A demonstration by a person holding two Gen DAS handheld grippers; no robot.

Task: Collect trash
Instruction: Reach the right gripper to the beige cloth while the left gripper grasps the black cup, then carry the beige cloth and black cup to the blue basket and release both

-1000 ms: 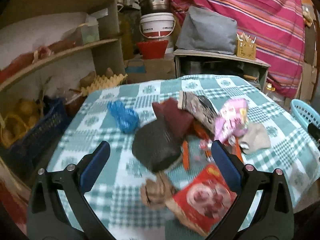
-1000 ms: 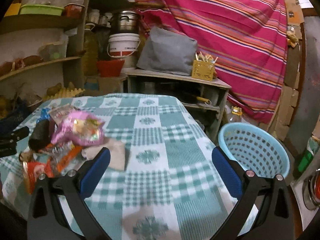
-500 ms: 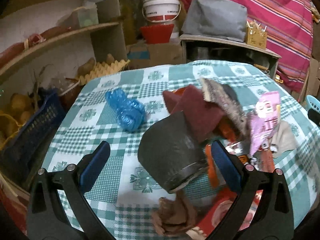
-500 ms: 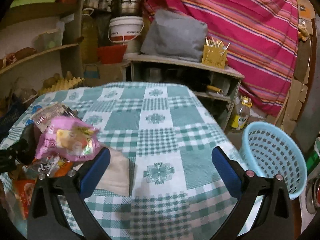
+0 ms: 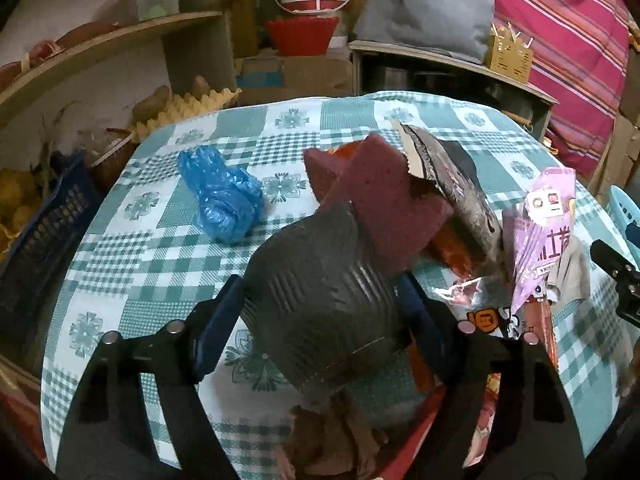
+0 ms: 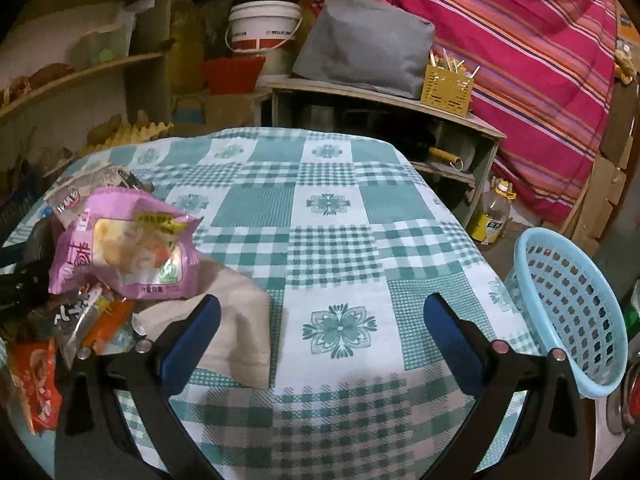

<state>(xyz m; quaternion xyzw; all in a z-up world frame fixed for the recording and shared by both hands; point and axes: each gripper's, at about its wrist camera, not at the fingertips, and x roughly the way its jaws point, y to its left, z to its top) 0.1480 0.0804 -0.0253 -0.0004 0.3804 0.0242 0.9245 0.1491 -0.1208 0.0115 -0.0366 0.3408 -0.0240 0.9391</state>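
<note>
A pile of trash lies on the checked green tablecloth (image 5: 160, 248). My left gripper (image 5: 320, 300) is shut on a black ridged plastic cup (image 5: 316, 292), its blue pads pressed on both sides. Behind the cup are a maroon sponge (image 5: 384, 204), a dark foil wrapper (image 5: 452, 184) and a pink snack bag (image 5: 540, 232). A crumpled blue plastic bag (image 5: 224, 196) lies apart to the left. My right gripper (image 6: 320, 328) is open and empty above the cloth. The pink snack bag (image 6: 120, 252) and a beige paper (image 6: 240, 328) lie to its left.
A light blue perforated basket (image 6: 576, 312) stands beside the table's right edge. A red wrapper (image 6: 36, 384) lies at the near left. Shelves, a white bucket (image 6: 264, 28) and a low bench with a grey cushion (image 6: 364, 44) stand behind the table.
My left gripper moved forward and down around the black cup and closed on it. My right gripper dipped slightly toward the table, still open.
</note>
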